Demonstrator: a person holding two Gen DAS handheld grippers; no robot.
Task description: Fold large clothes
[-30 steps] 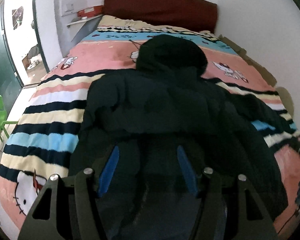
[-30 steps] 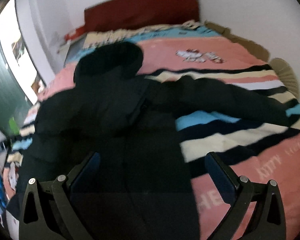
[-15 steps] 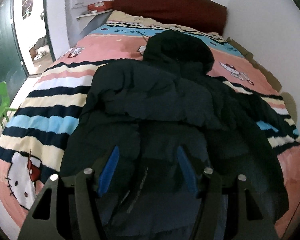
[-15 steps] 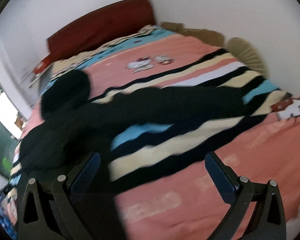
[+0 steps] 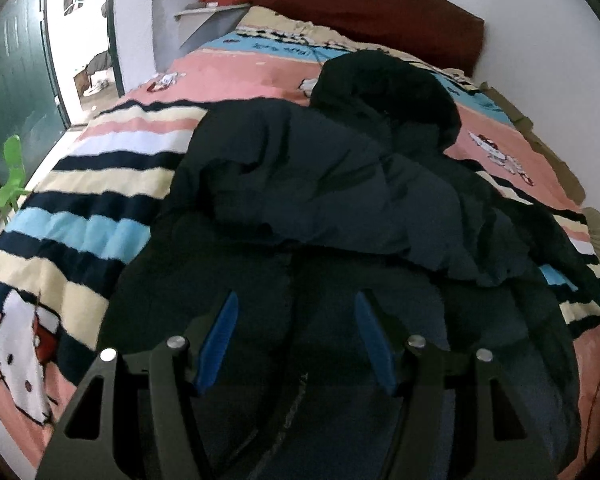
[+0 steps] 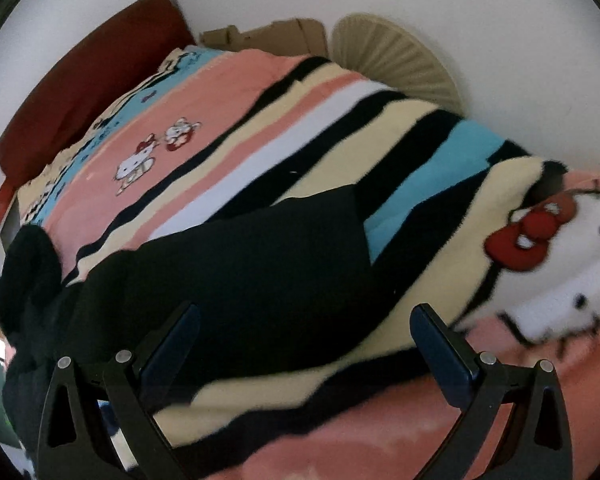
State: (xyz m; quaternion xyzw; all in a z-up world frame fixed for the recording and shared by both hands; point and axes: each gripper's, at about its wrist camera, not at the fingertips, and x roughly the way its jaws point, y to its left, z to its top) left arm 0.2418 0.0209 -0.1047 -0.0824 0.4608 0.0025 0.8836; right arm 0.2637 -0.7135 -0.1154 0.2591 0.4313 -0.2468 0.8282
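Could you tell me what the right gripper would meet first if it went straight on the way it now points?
Most likely the outstretched sleeve of the black jacket, which lies across the striped blanket ahead of the right gripper; its jaws stand wide apart. Depth is unclear.

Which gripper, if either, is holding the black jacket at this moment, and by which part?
Neither. The left gripper and right gripper both have their fingers spread open, with no part of the black jacket pinched between them.

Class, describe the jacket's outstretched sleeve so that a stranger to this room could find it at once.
Start at the striped cartoon-cat blanket covering the bed. A black hooded jacket lies on it. The sleeve is its one flat arm reaching across the stripes toward the wall side, ending in a straight cuff.
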